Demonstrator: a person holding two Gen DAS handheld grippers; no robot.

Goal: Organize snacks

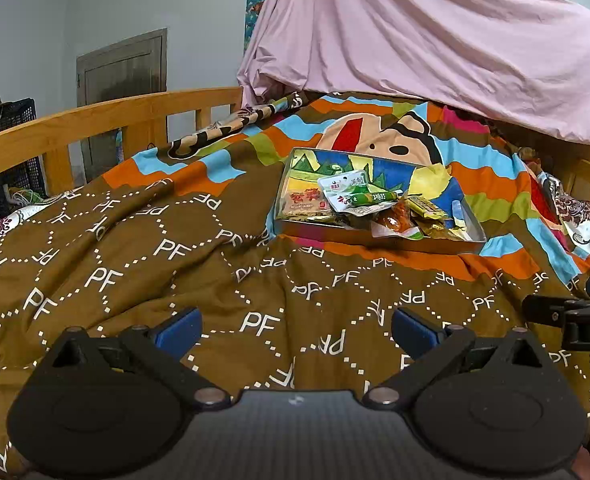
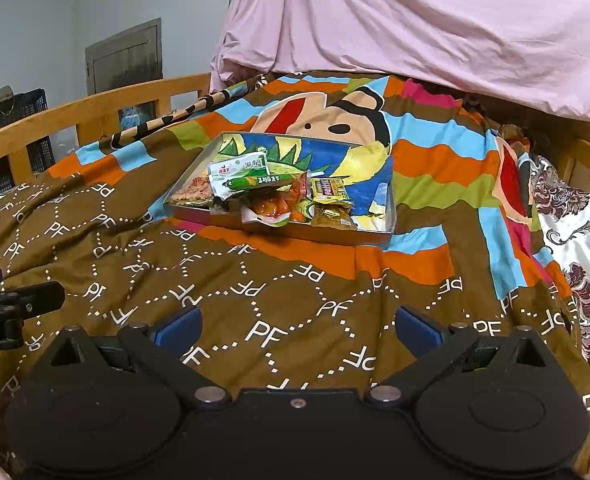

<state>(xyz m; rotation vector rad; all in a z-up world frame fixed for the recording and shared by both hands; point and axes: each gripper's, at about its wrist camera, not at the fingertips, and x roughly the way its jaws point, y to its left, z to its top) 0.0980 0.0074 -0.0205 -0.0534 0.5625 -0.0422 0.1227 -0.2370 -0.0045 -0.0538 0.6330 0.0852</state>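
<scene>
Snacks sit heaped in the shallow rectangular tray with the bright painted lining (image 1: 447,190), which lies on the brown "PF"-patterned quilt (image 1: 135,260) towards the far side of the bed. Inside the tray you have a white-and-green sealed pouch (image 1: 345,185) on top, a green sausage-shaped stick (image 1: 375,198) across it, a flat orange-red biscuit packet (image 1: 305,202) along the left end, glossy orange wrapped pieces (image 1: 395,216) at the front edge and yellow-gold sachets (image 1: 427,208) to the right. From your right wrist camera the same tray (image 2: 375,216) shows the pouch (image 2: 239,168), the stick (image 2: 263,181), the orange pieces (image 2: 273,209) and the sachets (image 2: 329,190) crowded in its near half, with its far half bare.

Your left gripper (image 1: 295,330) hangs low over the quilt, well short of the tray, pointing towards it. Its blue-padded fingers are spread wide with nothing between them. Your right gripper (image 2: 297,328) is level beside it, equally far back, its fingers also spread wide and holding nothing. Neither touches any snack.
</scene>
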